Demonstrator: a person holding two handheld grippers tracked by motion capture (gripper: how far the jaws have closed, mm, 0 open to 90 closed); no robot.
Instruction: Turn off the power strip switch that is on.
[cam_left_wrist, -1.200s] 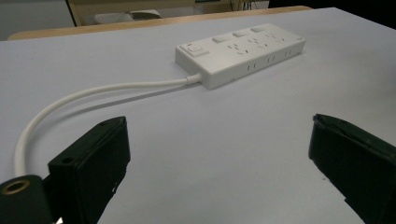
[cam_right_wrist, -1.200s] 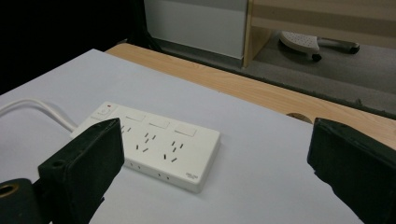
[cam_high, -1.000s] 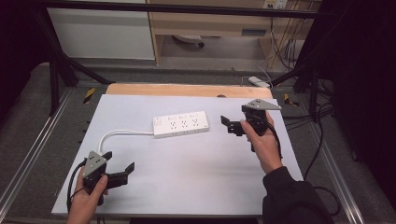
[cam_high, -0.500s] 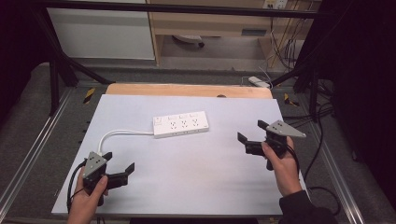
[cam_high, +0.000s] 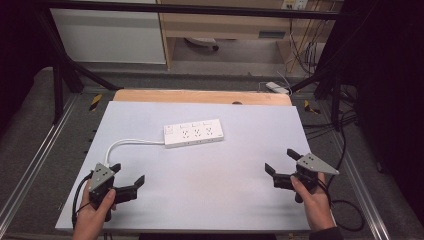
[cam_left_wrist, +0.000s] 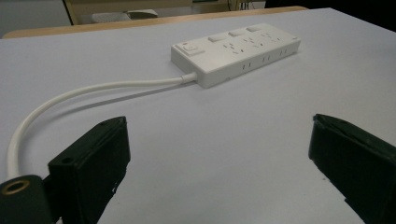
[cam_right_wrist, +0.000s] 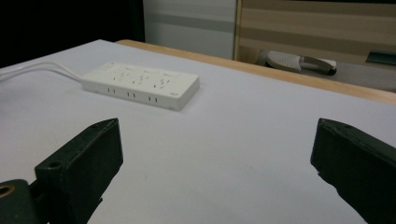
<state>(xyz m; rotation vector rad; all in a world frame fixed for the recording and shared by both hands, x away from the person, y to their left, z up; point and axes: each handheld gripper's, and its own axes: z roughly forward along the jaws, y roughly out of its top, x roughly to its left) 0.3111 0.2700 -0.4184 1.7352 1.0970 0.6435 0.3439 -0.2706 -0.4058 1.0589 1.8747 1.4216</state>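
Observation:
A white power strip (cam_high: 194, 133) lies flat near the middle of the pale table top (cam_high: 210, 195), its white cable (cam_high: 127, 143) curving left toward the near left. The strip also shows ahead in the left gripper view (cam_left_wrist: 236, 51) and in the right gripper view (cam_right_wrist: 140, 84). My left gripper (cam_high: 127, 176) rests at the near left, open, with nothing between its jaws. My right gripper (cam_high: 281, 161) sits at the near right, open and empty too. Both stand well short of the strip.
A wooden strip (cam_high: 200, 96) runs along the table's far edge. Beyond it stand a white cabinet (cam_high: 107, 35) and a wooden shelf unit (cam_high: 225, 25). Cables (cam_high: 325, 125) hang off the right side. Metal frame rails (cam_high: 30, 165) flank the table.
My right gripper has drawn back from beside the power strip to the near right of the table. The left gripper has stayed put.

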